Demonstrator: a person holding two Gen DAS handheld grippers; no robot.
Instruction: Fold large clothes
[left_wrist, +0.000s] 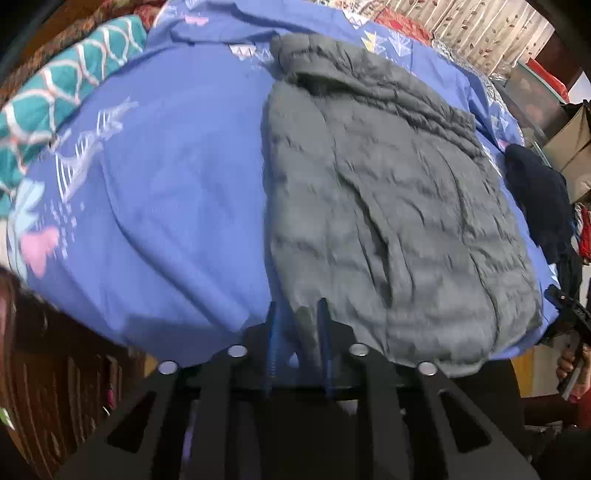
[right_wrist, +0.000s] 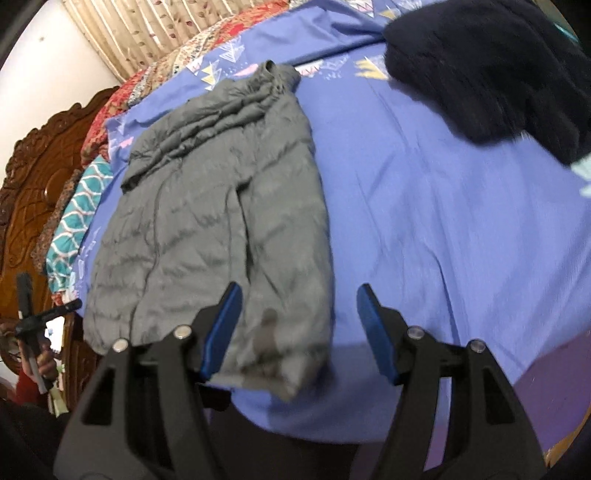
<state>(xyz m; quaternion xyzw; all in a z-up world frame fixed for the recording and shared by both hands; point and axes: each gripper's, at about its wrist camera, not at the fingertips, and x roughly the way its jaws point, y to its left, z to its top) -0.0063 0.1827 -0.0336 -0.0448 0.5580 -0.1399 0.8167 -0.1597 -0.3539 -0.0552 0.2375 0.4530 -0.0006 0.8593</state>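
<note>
Left gripper (left_wrist: 297, 314): my near unit, fingers drawn close together with only a narrow gap, poised at the near hem of the jacket; a bit of grey shows between the fingers, but I cannot tell whether they pinch it.

Right gripper (right_wrist: 299, 317): fingers spread wide, holding nothing, hovering over the jacket's near right corner, left finger above the cloth, right finger above bare sheet.

Grey jacket (right_wrist: 221, 206): quilted, puffy, lying flat on the bed, sleeves seemingly tucked in. Long axis runs straight away from both grippers, hem nearest me, collar (right_wrist: 275, 75) at the far end. My judgement: both grippers stand at the hem, so the coming fold would carry hem toward collar; each is about equally near its own corner.

Blue sheet (right_wrist: 424, 221): printed with pale triangles; bed cover under everything.

Dark garment (right_wrist: 491, 70): navy, heaped, well apart to the far right.

Teal pillow (left_wrist: 62, 96): far left.

Writing, brands, labels: none readable.
</note>
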